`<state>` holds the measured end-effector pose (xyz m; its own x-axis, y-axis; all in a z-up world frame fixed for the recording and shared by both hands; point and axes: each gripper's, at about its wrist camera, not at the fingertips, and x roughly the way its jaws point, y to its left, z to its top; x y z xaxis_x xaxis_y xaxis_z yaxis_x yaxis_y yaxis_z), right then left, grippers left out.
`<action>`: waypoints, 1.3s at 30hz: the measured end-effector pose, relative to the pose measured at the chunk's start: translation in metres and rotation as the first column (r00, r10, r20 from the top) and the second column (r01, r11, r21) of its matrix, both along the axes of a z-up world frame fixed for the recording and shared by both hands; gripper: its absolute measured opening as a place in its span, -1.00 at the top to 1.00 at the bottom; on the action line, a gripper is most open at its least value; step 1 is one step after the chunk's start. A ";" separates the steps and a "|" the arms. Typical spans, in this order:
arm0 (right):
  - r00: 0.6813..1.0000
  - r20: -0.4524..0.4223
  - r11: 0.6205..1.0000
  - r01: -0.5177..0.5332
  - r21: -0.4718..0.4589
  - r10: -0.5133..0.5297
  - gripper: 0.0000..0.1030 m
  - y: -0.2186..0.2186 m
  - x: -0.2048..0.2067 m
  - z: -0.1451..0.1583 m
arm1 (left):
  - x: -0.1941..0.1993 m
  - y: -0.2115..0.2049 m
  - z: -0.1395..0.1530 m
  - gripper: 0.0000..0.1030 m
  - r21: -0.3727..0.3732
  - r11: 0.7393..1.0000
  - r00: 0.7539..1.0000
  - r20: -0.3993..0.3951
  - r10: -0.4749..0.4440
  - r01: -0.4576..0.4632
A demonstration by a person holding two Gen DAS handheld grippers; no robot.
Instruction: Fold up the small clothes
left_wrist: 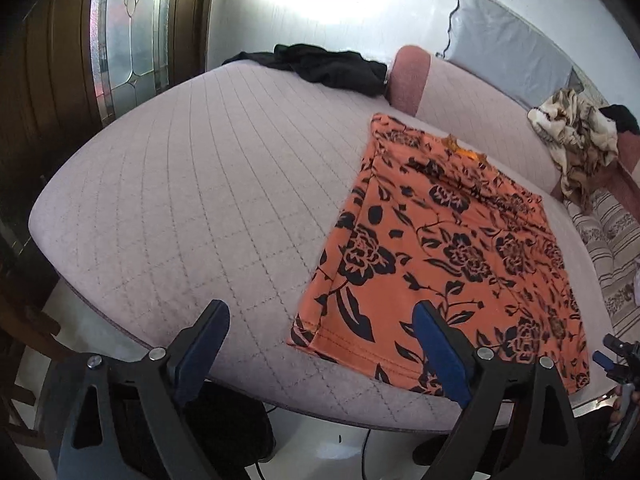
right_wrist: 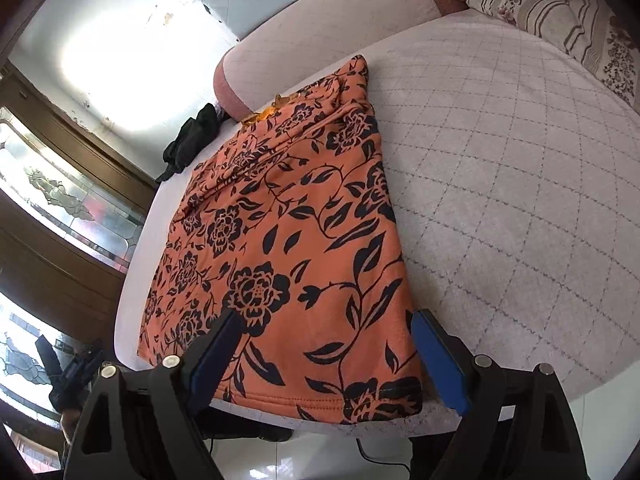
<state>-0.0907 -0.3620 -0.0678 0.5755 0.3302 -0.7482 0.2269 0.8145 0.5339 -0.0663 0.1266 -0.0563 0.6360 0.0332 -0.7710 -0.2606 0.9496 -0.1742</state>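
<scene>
A quilted pale-pink bed surface (left_wrist: 208,184) is being viewed from its near edge, with white floor showing below that edge. A wooden door with leaded glass panels (left_wrist: 124,36) is standing at the left in the left wrist view, and a grey pillow (left_wrist: 508,56) is leaning against the white wall. A black garment (left_wrist: 332,66) is lying crumpled at the far side of the bed, and a cream-and-brown patterned cloth (left_wrist: 576,140) is bunched beside a striped floral cushion (left_wrist: 612,248). The orange garment with black flowers (right_wrist: 288,240) is lying flat and folded on the bed, its hem reaching the near edge. The left gripper (left_wrist: 320,324) is being held wide open above the bed edge, nothing being gripped; its right finger (left_wrist: 436,356) is overlapping the garment's hem corner in view. The right gripper (right_wrist: 326,332) is likewise being held wide open, its fingers straddling the hem with no pad seen pressing on the fabric. No containers are being shown
</scene>
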 end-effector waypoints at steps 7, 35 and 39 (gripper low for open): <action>0.997 -0.076 0.999 0.032 0.000 -0.032 -0.72 -0.008 -0.005 -0.015 | 0.028 -0.006 -0.033 -0.80 0.017 1.000 0.999 -0.049 -0.019 0.020; 0.987 -0.162 0.998 -0.032 -0.061 0.021 -0.72 0.012 0.007 -0.026 | 0.032 -0.012 -0.053 -0.80 0.049 0.998 0.993 -0.115 -0.029 0.035; 0.987 -0.162 0.998 -0.030 -0.063 0.020 -0.71 0.012 0.006 -0.026 | 0.032 -0.014 -0.054 -0.80 0.065 0.997 0.992 -0.121 -0.039 0.047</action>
<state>-0.0845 -0.3495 -0.0933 0.4379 0.2909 -0.8506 0.2845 0.8527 0.4381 -0.0339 0.1122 -0.1105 0.5417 0.0620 -0.8383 -0.2343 0.9689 -0.0798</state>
